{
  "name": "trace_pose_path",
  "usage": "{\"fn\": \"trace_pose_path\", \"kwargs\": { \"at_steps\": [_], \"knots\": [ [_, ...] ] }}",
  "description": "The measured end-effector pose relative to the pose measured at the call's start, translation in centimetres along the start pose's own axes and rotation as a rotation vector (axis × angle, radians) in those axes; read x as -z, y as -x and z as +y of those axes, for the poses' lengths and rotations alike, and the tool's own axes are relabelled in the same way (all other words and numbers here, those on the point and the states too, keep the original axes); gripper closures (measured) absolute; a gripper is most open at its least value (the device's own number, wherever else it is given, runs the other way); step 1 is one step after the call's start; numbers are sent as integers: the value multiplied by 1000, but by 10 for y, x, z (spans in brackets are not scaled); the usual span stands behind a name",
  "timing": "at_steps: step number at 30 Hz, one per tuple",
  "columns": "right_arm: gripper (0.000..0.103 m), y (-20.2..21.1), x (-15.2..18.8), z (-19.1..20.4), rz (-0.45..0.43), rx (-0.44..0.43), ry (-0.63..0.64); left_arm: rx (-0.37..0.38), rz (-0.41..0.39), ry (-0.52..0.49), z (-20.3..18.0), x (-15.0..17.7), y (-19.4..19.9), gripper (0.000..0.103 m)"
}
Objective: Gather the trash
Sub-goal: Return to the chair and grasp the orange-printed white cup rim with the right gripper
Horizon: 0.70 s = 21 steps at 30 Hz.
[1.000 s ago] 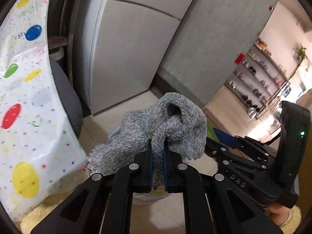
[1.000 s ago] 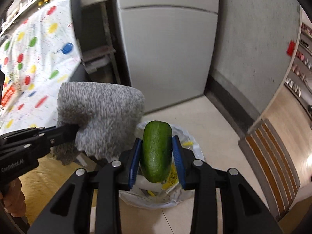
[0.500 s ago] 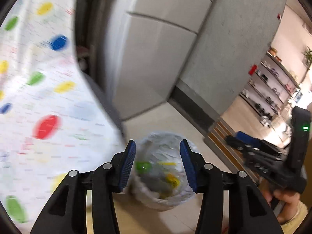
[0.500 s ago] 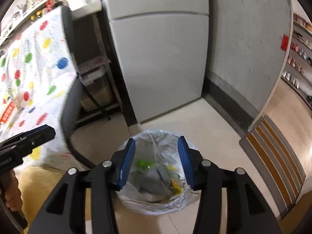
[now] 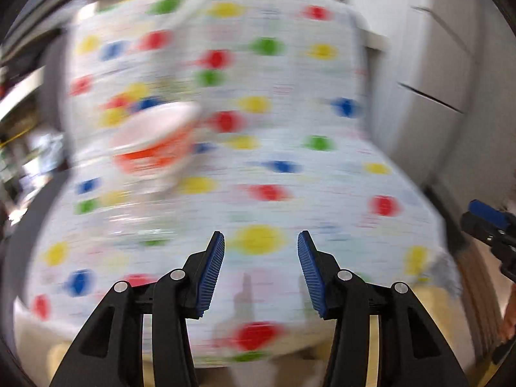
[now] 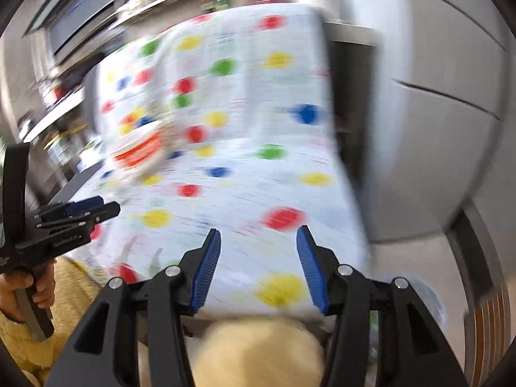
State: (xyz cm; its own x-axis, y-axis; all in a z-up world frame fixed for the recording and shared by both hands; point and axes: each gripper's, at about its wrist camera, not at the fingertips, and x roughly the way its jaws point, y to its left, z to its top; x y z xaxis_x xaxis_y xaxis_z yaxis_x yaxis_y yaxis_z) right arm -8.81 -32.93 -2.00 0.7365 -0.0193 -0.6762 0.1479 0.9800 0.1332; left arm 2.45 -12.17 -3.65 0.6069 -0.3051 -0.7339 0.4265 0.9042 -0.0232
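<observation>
- Left wrist view: my left gripper (image 5: 261,271) stands wide apart, its blue ribbed pads (image 5: 211,274) bare with nothing between them.
- Beyond it spreads the white tablecloth with red, yellow, green and blue dots (image 5: 290,122), smeared by motion blur so its fine print cannot be read.
- On that cloth, up and to the left of my pads and well apart from them, sits a white paper bowl with an orange-red band (image 5: 154,143). It looks tilted, its wide mouth turned up and to the right, but the blur makes its long axis hard to fix.
- At the right edge the tip of my right gripper (image 5: 487,222) pokes in, mostly cut off by the frame.
- A grey cabinet with a dark seam (image 5: 432,74) fills the upper right.
- Right wrist view: my right gripper (image 6: 258,264) is likewise spread wide and holds nothing.
- The same bowl (image 6: 140,151) lies on the dotted cloth (image 6: 274,113), far up and left of my pads, blurred, rim uncertain.
- My left gripper (image 6: 75,213) shows at the left, gripped by a hand (image 6: 29,287); from this side I cannot tell its gap.
- A pale yellow fuzzy shape (image 6: 254,351) lies under my pads, too blurred to identify.
</observation>
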Motion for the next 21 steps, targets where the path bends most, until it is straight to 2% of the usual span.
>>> {"fn": "trace_pose_path", "kwargs": {
  "at_steps": [3,8,10,16,21],
  "knots": [
    [54,-42,-29,54,26,-52,87,-89,13,77,57,-5,-1,54],
    [54,-90,-74,112,58,-94,130,-149,20,164,125,-13,-3,52],
    [54,-105,-89,128,63,-105,132,-165,32,182,140,-18,-7,46],
    [54,-159,-138,170,72,-112,112,-224,65,192,169,-35,-34,46],
    [54,-202,-158,193,103,-86,114,-240,65,192,181,-46,-49,46]
  ]
}}
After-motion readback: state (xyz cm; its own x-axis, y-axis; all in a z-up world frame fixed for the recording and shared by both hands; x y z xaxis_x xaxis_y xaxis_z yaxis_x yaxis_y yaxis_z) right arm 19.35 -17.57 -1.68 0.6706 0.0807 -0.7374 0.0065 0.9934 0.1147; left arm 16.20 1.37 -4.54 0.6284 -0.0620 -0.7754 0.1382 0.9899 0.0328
